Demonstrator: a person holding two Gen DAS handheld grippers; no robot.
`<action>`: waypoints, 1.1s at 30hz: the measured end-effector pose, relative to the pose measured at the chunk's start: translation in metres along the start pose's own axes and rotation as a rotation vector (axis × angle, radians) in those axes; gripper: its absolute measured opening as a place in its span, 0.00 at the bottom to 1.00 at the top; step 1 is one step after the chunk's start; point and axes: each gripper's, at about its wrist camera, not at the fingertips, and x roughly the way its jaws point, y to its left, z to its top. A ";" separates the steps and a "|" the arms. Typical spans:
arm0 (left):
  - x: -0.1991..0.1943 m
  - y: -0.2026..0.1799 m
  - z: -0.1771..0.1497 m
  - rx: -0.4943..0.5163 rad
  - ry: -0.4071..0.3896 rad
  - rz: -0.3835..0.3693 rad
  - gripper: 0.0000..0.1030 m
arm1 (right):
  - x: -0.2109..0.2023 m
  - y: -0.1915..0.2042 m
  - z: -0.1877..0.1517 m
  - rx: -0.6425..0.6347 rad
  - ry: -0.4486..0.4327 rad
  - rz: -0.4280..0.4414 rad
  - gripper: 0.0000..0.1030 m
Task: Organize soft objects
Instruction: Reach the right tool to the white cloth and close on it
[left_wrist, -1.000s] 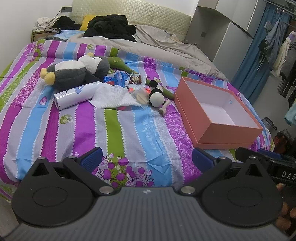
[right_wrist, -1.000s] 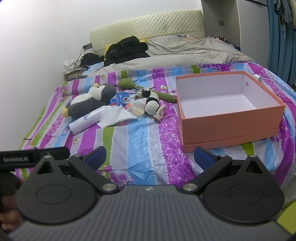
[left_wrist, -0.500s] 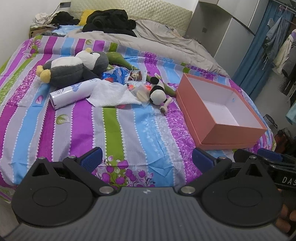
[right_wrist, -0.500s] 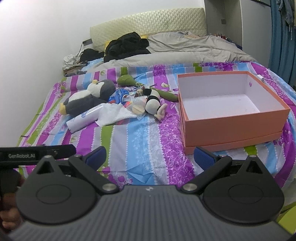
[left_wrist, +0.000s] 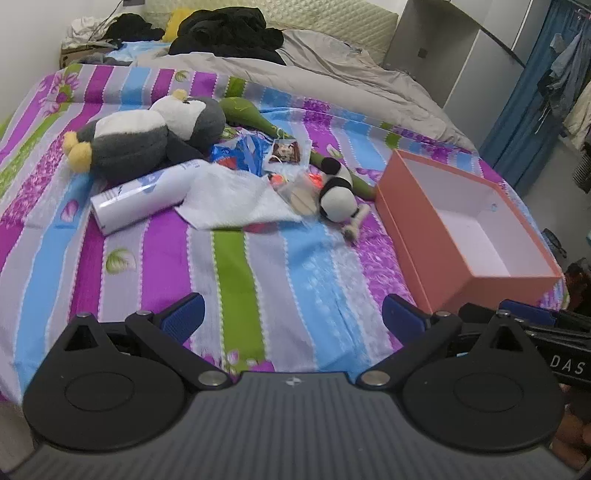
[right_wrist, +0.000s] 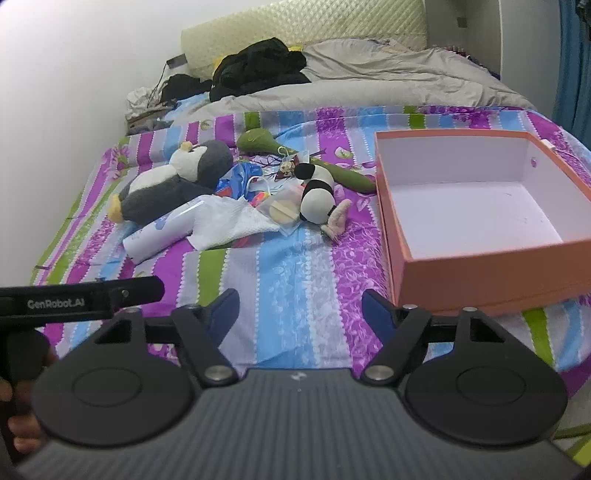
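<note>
Grey-white plush penguin (left_wrist: 147, 142) on its side, small panda (left_wrist: 336, 195) beside it — open orange box (left_wrist: 461, 236) right.

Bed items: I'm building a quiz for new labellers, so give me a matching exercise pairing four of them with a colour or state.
Things:
1. penguin plush
2. box
3. small panda plush
4. long stuffed toy

Descriptions:
a. green
b. orange outside, empty
c. grey and white, yellow feet
d. black and white, lying nearest the box

Pairs: 1-c, 2-b, 3-d, 4-a
</note>
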 end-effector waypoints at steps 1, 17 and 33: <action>0.006 0.001 0.004 0.000 -0.001 0.002 1.00 | 0.007 0.000 0.003 -0.004 0.006 0.000 0.70; 0.151 0.028 0.056 0.004 0.085 0.057 0.80 | 0.138 -0.008 0.046 -0.055 0.112 -0.003 0.57; 0.253 0.054 0.079 0.014 0.137 0.126 0.71 | 0.247 -0.031 0.062 -0.053 0.132 -0.074 0.55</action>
